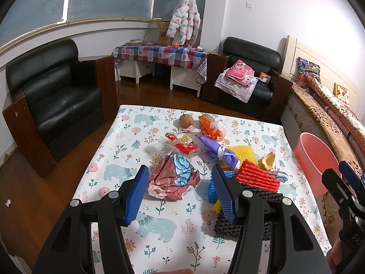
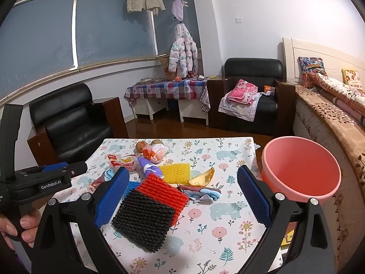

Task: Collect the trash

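Trash lies on the floral tablecloth (image 1: 127, 141). My left gripper (image 1: 179, 169) is open, and a crumpled red and blue wrapper (image 1: 173, 180) sits on the cloth between its fingers, apart from both pads. To its right are a red foam net (image 1: 257, 175), a black foam net (image 1: 262, 196), a purple wrapper (image 1: 219, 153) and a yellow net (image 1: 243, 151). My right gripper (image 2: 183, 170) is open above the black foam net (image 2: 143, 221) and red net (image 2: 164, 191), holding nothing. A pink bucket (image 2: 301, 166) stands past the table's right edge.
Two walnuts (image 1: 186, 120), an orange plastic bag (image 1: 213, 129), a red snack wrapper (image 1: 184, 143) and a fruit peel (image 2: 203, 178) lie further back. A black armchair (image 1: 57, 100) is to the left, and a bed (image 2: 330, 114) runs along the right. A hand (image 2: 25, 226) holds the left gripper's handle.
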A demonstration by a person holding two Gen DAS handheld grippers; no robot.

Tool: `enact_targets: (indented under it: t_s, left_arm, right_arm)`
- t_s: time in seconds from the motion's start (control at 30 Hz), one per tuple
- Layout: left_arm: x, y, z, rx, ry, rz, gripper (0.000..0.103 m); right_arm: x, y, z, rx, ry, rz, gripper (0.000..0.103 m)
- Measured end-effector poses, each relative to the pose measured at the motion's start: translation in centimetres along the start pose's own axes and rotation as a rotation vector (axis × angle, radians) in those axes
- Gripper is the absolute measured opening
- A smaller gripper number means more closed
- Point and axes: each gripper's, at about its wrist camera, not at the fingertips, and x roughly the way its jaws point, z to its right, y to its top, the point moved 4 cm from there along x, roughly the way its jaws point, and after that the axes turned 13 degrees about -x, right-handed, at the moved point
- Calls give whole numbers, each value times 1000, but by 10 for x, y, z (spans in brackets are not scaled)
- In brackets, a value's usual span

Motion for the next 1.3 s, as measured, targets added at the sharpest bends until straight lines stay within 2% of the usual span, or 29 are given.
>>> enact_targets:
  t_s: [0.83,1.1,1.3]
  left_arm:
    - [6,-12,-9,7,-8,-9,57]
    - [5,-14,-11,12,-79,-20,57]
    - [6,-24,-8,18,-192,-87,57]
  right_arm:
    - [10,-7,12,52,-1,-37,96]
    - [12,-14,21,68,-7,-60,96]
    - [14,-19,27,74,-8,-75,96]
